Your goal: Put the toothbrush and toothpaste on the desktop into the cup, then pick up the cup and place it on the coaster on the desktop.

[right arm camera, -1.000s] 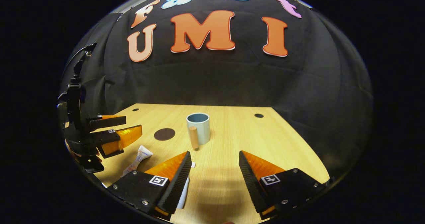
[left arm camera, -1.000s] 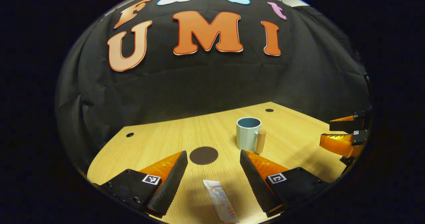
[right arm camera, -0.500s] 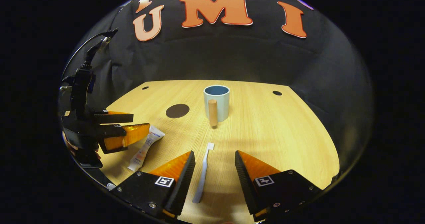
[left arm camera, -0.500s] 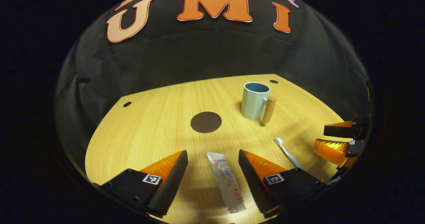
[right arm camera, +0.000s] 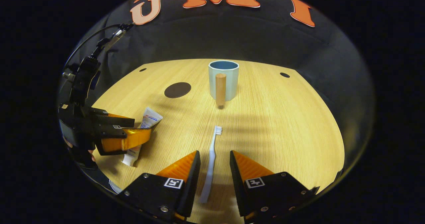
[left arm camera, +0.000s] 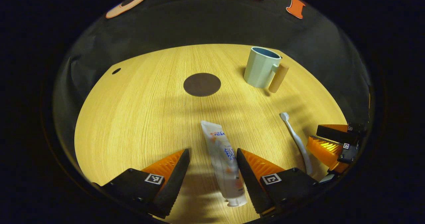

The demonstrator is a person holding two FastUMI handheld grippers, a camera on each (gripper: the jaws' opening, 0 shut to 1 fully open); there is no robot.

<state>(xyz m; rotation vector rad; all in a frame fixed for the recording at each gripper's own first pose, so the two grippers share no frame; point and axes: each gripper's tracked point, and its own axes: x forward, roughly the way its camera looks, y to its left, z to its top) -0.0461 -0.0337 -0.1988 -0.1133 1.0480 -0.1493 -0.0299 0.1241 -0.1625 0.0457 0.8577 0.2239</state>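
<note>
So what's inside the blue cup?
Nothing that shows. The cup looks empty near its rim, but its wall hides the bottom. The toothbrush and toothpaste lie on the desk.

The counter (left arm camera: 132,111) has a light wood-grain top with the grain running toward the far edge. Its far corners are cut at an angle. A small dark round hole (left arm camera: 116,71) sits near the far left corner in the left gripper view. In the right gripper view, two such holes show, one (right arm camera: 142,69) near the far left corner and one (right arm camera: 284,74) near the far right corner. Soft shadows fall across the counter's middle. A black cloth wall (right arm camera: 232,38) stands behind the counter, creased in places.
</note>
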